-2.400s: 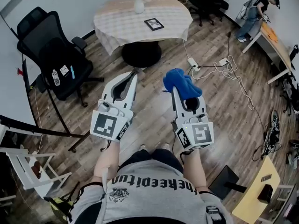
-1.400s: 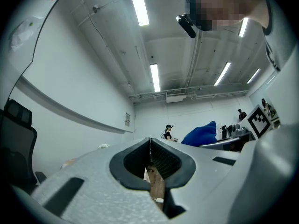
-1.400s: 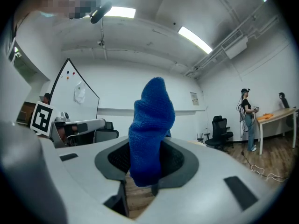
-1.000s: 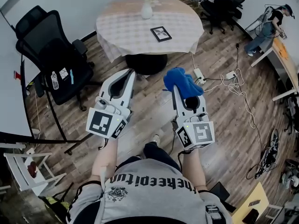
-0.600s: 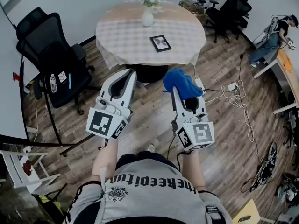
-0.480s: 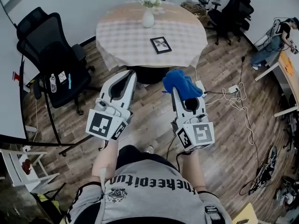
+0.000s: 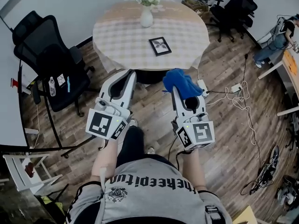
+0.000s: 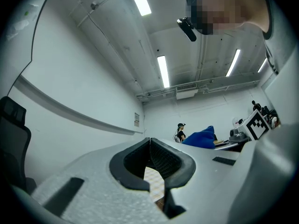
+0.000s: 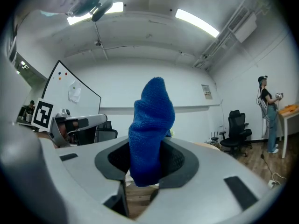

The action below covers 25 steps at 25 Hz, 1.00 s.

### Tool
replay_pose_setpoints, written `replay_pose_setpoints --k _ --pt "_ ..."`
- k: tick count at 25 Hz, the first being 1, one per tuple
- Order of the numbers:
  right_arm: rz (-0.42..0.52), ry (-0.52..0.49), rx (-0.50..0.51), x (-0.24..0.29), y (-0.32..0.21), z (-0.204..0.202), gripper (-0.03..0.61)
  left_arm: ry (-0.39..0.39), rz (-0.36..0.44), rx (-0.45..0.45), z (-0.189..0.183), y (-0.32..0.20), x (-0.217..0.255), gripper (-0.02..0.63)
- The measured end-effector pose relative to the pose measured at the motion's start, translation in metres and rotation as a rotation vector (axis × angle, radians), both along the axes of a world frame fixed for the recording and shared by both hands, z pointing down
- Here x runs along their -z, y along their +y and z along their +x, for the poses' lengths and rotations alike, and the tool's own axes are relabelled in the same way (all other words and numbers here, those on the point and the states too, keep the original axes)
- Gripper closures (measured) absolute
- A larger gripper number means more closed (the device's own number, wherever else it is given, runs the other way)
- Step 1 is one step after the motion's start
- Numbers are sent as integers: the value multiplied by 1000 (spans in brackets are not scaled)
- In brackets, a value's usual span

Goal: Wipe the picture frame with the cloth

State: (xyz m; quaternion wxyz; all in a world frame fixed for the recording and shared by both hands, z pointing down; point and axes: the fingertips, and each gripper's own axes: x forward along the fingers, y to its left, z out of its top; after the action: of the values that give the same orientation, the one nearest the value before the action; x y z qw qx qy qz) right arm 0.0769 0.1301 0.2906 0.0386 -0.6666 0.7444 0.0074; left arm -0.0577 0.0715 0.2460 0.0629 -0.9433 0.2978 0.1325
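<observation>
The blue cloth (image 9: 150,120) is matt, nubbly terry-like fabric, pinched in soft folds in the right gripper (image 7: 176,90). That and the left gripper (image 7: 129,73) have finely grained, matt, pale grey plastic shells, with dark ribbed linings that look rubbery inside the jaws. At the far side a checked tablecloth (image 7: 121,41) hangs as thin draping fabric. On it the black-edged picture frame (image 7: 160,46) looks smooth and the white vase (image 7: 146,18) faintly glossy. The plank floor (image 7: 224,125) shows wood grain with a dull sheen.
</observation>
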Motion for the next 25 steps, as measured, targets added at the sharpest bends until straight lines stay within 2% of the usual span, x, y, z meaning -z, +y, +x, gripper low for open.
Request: replay_pose_setpoints --k 8,18,25 --pt "-13 -15 -65 -2 -61 21 442 0 -14 -65 23 -70 -1 594" --pt "-21 -27 -145 -4 -156 25 442 -27 -24 -135 30 -174 -3 594" --pt "-29 -33 -215 -7 -198 36 442 -41 -28 -212 48 -222 -5 594"
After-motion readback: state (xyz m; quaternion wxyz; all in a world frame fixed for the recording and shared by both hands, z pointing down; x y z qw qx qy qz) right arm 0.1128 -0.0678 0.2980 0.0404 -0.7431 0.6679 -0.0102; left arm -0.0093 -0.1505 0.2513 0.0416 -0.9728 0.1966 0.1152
